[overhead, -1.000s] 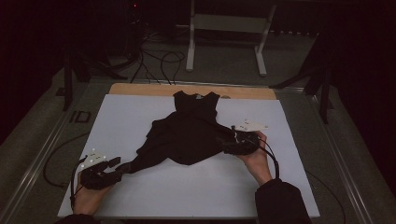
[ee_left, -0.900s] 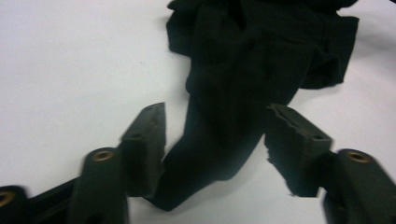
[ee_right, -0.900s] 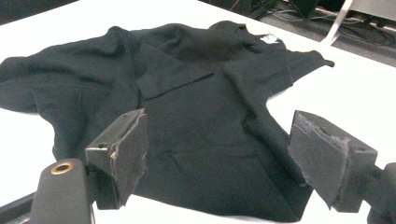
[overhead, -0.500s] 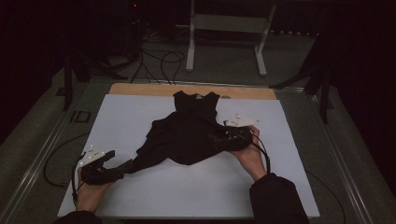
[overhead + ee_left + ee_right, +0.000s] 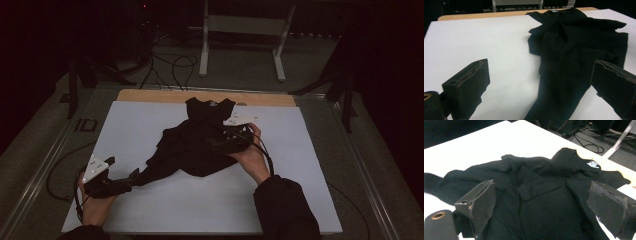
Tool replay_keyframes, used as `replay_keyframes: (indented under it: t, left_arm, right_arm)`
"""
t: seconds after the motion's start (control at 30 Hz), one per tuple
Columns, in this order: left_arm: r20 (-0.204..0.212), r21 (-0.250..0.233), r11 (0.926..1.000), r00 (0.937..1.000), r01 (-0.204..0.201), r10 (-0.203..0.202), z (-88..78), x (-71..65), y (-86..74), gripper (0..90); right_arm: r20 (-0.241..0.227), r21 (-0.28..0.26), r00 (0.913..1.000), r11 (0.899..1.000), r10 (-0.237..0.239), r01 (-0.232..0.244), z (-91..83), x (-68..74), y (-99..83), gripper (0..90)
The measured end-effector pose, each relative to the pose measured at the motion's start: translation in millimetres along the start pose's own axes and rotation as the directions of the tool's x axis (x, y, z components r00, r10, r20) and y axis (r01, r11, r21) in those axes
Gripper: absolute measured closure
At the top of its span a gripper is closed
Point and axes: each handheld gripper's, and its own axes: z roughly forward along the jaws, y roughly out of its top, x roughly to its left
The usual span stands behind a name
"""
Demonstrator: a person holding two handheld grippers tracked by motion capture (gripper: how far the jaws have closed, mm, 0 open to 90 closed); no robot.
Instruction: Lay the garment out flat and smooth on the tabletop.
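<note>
Item: black garment [image 5: 195, 145], crumpled mid-sheet on the white table cover [image 5: 150, 210], one sleeve trailing toward your left gripper [image 5: 132, 176]. Left jaws have just opened wide and grip nothing, the sleeve lying between them. Right gripper [image 5: 212, 142] over the body has also just opened, empty. Risk: closing on bunched layers drags the whole pile; a shallow bite lets the sleeve slip free.

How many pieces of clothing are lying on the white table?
1: a black fabric garment lies crumpled in the middle of the white table, its stretched corner reaching toward the near left edge. Anything under it is hidden.
</note>
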Motion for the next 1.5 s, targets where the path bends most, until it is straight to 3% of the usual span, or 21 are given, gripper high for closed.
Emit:
replay_keyframes:
  t: [0.37,0.63,0.93,1.0,1.13,1.2,1.5]
  left_arm:
    - [-0.001,0.015,0.9998,0.9999,-0.011,0.011,4.7,-4.5,-6.6,1.9]
    - [-0.006,0.015,0.9997,0.9999,-0.016,0.016,5.5,-4.8,-7.8,2.3]
    - [-0.004,0.012,0.9998,0.9999,-0.014,0.014,5.2,-4.2,-8.0,2.7]
    - [-0.004,0.008,0.9999,0.9999,-0.013,0.013,4.7,-4.0,-7.8,2.7]
    - [-0.004,0.007,0.9999,0.9999,-0.011,0.011,4.4,-3.7,-7.9,2.8]
    - [-0.004,0.005,0.9999,0.9999,-0.011,0.011,4.2,-3.7,-7.9,2.9]
    - [-0.002,0.005,0.9999,0.9999,-0.011,0.011,4.0,-3.6,-7.9,3.0]
  right_arm:
    - [-0.026,0.032,0.9995,0.999,0.016,-0.015,31.7,4.0,14.1,9.2]
    - [-0.048,0.076,0.9988,0.997,0.014,-0.01,66.9,9.4,18.4,13.4]
    - [-0.036,0.159,0.9986,0.987,0.04,-0.034,100.9,8.3,4.6,20.4]
    - [-0.02,0.191,0.9988,0.981,0.044,-0.039,111.9,6.1,-0.8,25.4]
    - [-0.002,0.209,0.9993,0.977,0.038,-0.037,118.3,4.9,-4.3,28.7]
    - [0.017,0.256,0.9998,0.967,0.011,-0.015,128.9,5.2,-11.5,31.0]
    - [0.002,0.314,0.9998,0.949,-0.019,0.017,140.6,8.2,-21.9,26.6]
